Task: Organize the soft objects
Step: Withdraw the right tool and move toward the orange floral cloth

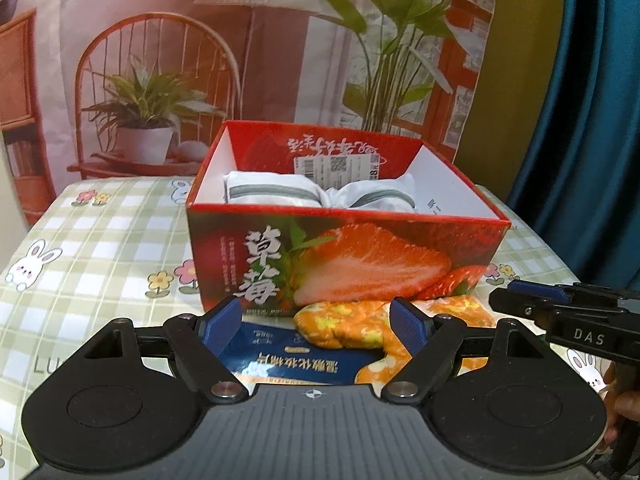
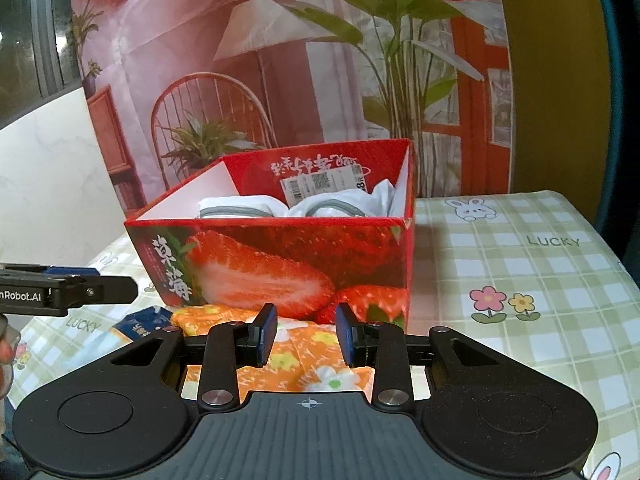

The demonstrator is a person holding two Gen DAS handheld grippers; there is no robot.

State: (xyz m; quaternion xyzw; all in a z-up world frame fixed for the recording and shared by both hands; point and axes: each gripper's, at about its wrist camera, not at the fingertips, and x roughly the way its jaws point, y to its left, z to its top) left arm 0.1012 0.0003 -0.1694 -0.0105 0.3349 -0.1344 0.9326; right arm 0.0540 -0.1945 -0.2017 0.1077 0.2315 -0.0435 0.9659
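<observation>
Left wrist view: strawberry box (image 1: 344, 256) on checked tablecloth (image 1: 100, 240) already holds white socks (image 1: 276, 196), orange floral cloth (image 1: 340, 328) in front w/ blue packet (image 1: 272, 360), left gripper (image 1: 316, 324) jaws wide, right gripper (image 2: 306, 336) narrower, both empty, prob. for pickup.

Strawberry box (image 1: 344, 264) hides white cloths' (image 1: 276, 194) lower parts.

Glossy printed cardboard for the strawberry box (image 1: 344, 264), soft orange floral cloth (image 2: 296, 356) at its six o'clock, smooth checked tablecloth (image 2: 520, 280) underneath, matt black plastic grippers.
</observation>
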